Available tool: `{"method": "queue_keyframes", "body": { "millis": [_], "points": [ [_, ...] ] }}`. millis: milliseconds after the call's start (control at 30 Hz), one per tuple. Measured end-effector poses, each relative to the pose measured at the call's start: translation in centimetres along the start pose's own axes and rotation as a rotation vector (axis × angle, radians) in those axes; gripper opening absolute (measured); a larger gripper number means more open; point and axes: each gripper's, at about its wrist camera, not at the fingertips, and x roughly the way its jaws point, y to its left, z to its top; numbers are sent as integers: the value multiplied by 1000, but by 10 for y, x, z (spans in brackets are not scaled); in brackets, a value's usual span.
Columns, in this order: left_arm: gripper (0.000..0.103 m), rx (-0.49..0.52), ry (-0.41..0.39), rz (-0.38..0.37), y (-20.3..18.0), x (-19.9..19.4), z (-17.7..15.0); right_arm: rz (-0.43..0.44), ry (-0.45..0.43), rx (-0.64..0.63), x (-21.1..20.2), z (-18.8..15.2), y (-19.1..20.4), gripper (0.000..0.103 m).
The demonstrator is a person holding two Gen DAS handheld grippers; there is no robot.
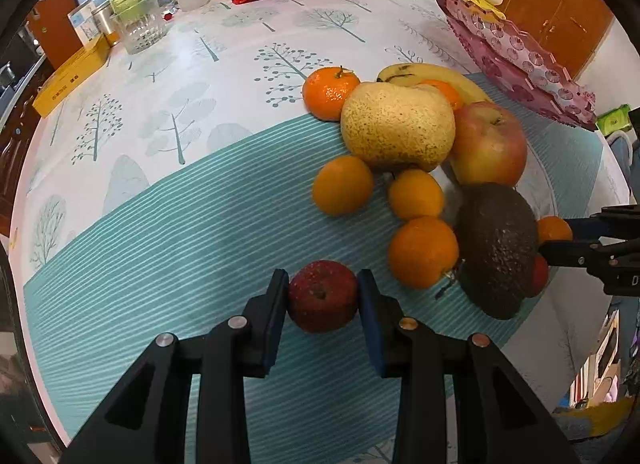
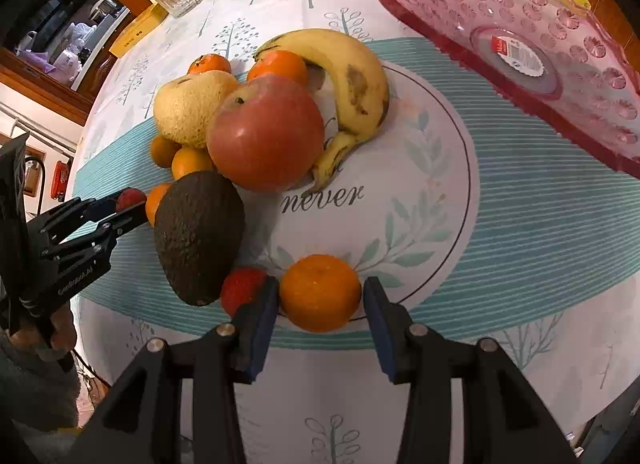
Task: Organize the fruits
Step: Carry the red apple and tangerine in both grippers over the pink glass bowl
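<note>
I see a rough, matt dark avocado, a glossy smooth apple, a speckled, dull pear at its ten o'clock, a glossy plate, a ribbed mat and a faceted pink plastic tray.

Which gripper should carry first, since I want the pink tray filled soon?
Right, probably: the right gripper brackets an orange near the pink tray; the left gripper is farther.
</note>
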Motion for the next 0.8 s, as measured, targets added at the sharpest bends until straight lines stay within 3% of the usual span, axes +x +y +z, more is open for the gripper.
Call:
{"method": "queue_keyframes", "body": {
  "millis": [200,367,800],
  "points": [
    [33,-25,-21,16,-12,-21,3,-24,-52,-24,-17,-3,2,42],
    [33,-22,-69,35,-35,-58,20,-53,-146,-49,-56,-2,0,42],
    [33,83,-244,0,-153,-129,124,-235,-396,-40,-167,31,-63,42]
  ]
}}
